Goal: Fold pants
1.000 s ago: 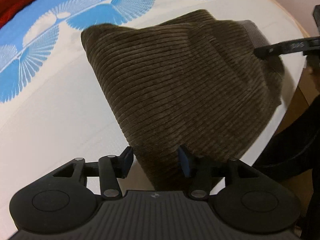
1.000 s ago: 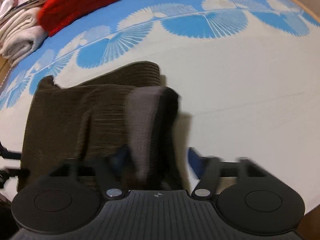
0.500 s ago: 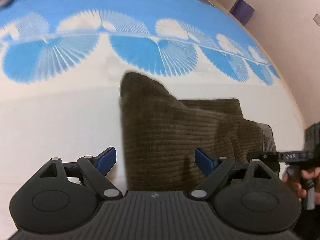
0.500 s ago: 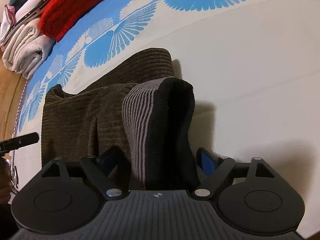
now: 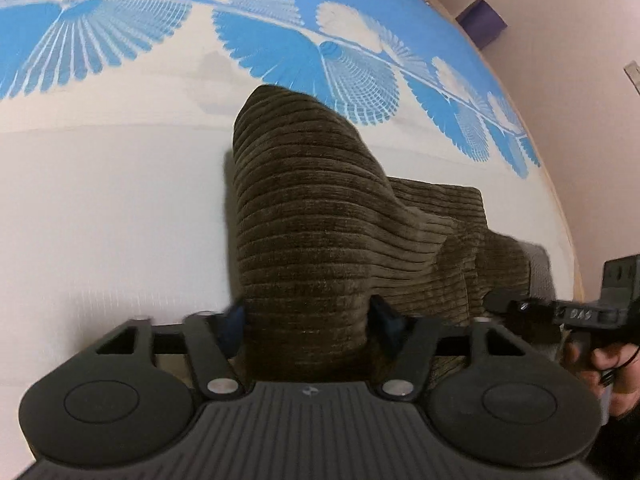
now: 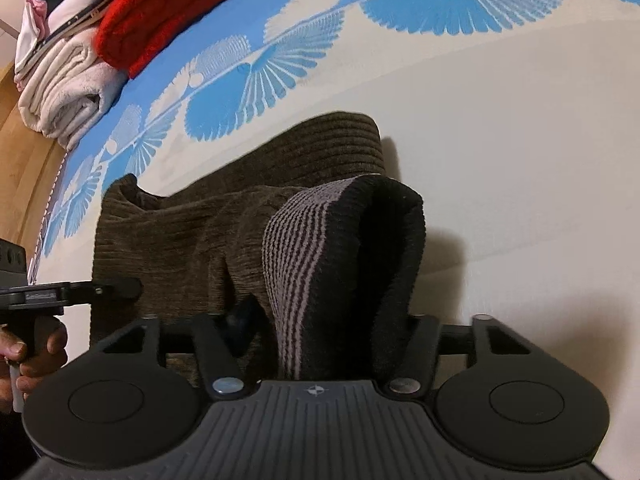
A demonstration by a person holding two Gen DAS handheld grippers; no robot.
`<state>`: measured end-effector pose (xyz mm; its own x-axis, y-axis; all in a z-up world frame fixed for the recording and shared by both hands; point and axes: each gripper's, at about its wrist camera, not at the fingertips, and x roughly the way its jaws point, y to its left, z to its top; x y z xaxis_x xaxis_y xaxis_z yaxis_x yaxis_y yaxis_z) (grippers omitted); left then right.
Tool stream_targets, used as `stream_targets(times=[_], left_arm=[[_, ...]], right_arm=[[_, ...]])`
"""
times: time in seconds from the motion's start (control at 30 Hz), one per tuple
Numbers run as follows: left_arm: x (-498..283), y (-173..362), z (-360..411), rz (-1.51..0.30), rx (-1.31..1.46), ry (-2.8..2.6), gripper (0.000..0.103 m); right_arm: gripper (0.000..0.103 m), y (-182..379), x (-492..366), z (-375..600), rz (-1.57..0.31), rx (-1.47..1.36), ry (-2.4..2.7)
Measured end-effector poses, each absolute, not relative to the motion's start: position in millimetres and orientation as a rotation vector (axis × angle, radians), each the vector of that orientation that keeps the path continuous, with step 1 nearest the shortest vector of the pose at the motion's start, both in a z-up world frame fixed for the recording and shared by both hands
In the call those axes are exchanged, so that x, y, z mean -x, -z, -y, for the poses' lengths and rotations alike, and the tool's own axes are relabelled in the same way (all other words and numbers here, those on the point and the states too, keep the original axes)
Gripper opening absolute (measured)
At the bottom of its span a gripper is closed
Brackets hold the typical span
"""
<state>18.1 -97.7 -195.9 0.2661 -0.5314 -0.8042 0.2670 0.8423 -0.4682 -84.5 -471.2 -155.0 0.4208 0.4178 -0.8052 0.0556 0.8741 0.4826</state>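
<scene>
Left gripper (image 5: 308,320), jaws closing on brown corduroy pants (image 5: 316,220), lower centre; right gripper (image 6: 328,320) closing on striped waistband (image 6: 304,248) (bulky). Thick bunches may slip, skewing fold.

Bed's got a white and blue fan-print cover (image 5: 120,208), pinkish wall (image 5: 580,92) alongside, wood floor (image 6: 24,152) on the other side.

Each matte-black tool (image 5: 308,320) has a ribbed housing, round side discs, silver screws (blue pads (image 5: 386,320)).
</scene>
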Motion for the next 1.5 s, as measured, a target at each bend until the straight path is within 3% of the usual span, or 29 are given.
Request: stream_targets(times=[0.07, 0.17, 0.3, 0.47, 0.6, 0.67, 0.73, 0.83, 1.03, 1.13, 1.17, 1.23, 1.33, 1.5], left_arm=[[-20, 184, 93, -1.153, 0.265, 0.572, 0.038], [-25, 158, 74, -1.042, 0.308, 0.578, 0.035], [-30, 131, 45, -0.895, 0.293, 0.538, 0.034], [-43, 128, 4, -0.854, 0.349, 0.442, 0.034], [-54, 140, -13, -0.89, 0.371, 0.376, 0.036], [-57, 143, -20, -0.91, 0.379, 0.316, 0.046], [-57, 140, -34, -0.887, 0.362, 0.201, 0.047], [-48, 128, -47, -0.82, 0.343, 0.155, 0.046], [-16, 113, -22, -0.78, 0.189, 0.43, 0.046], [-15, 136, -2, -0.928, 0.04, 0.394, 0.047], [-17, 149, 0, -0.977, -0.001, 0.352, 0.056], [-17, 152, -2, -0.999, 0.026, 0.315, 0.056], [-5, 130, -2, -0.91, 0.007, 0.277, 0.048], [33, 108, 10, -0.789, -0.057, 0.456, 0.048]], right_arm=[[0.046, 148, 86, 472, -1.092, -0.5, -0.248], [0.043, 128, 84, 468, -0.993, -0.528, -0.313], [0.043, 108, 69, 449, -0.846, -0.527, -0.385], [0.043, 97, 40, 404, -0.761, -0.473, -0.451], [0.043, 101, 15, 375, -0.778, -0.431, -0.467], [0.044, 105, 4, 366, -0.805, -0.42, -0.451], [0.052, 112, -6, 357, -0.851, -0.389, -0.405], [0.053, 123, -15, 355, -0.934, -0.348, -0.248], [0.055, 100, 1, 351, -0.874, -0.262, -0.215], [0.053, 101, 7, 346, -0.888, -0.215, -0.27], [0.052, 108, 6, 347, -0.927, -0.202, -0.257], [0.061, 117, 6, 350, -0.977, -0.154, -0.208], [0.055, 105, 15, 347, -0.934, -0.134, -0.18], [0.053, 76, 40, 343, -0.789, -0.112, -0.262]])
